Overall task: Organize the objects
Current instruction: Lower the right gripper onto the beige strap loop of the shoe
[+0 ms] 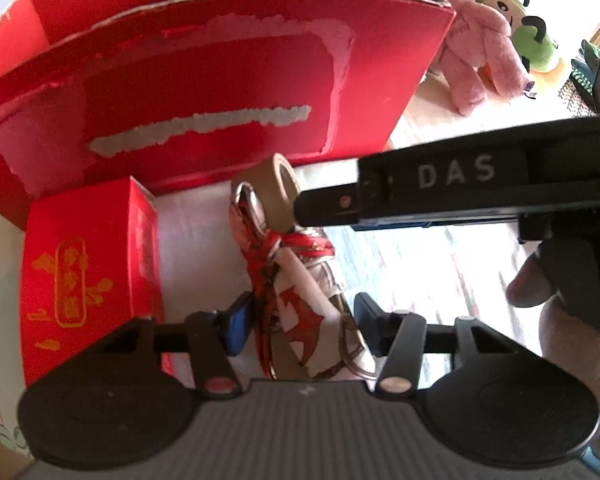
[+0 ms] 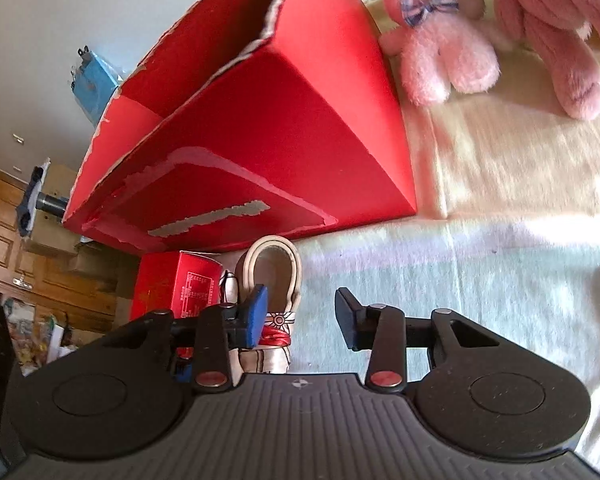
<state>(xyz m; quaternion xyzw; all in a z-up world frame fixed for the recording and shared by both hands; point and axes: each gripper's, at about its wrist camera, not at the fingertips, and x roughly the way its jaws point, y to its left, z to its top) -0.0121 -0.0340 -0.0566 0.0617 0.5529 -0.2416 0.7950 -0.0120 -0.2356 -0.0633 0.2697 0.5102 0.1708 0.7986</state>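
my left gripper [image 1: 300, 320] has its fingers apart on either side of a bundle of printed cloth [image 1: 300, 304], cream with red figures and knotted by a red cord, though i cannot tell whether the pads touch it. only my left view shows that knot, the metal ring at the bundle's far end, and how the roll of brown tape [image 1: 278, 192] stands on edge just beyond it, close to the foot of the big red carton [image 1: 220, 92]. the same view shows my right gripper as a long black bar marked "das", its tip next to the tape, with part of my hand [image 1: 556, 300] behind it. my right gripper [image 2: 302, 314] is spread open with nothing between its fingers; from its side the tape [image 2: 274, 270] shows as a ring with its hollow core facing me, the cloth [image 2: 270, 344] is mostly hidden behind my blue-padded finger [image 2: 254, 316], and the small red box [image 2: 180, 284] shows a side panel of fine print, where the left view shows its gold lettering [image 1: 92, 272]. the carton is open-topped cardboard with ragged torn rims and pale strips where its glossy skin has peeled. everything sits on a pale, soft cloth surface [image 2: 460, 280]. fuzzy pink plush toys [image 2: 448, 40] lie beyond the carton; the green one [image 1: 520, 20] appears only in my left view.
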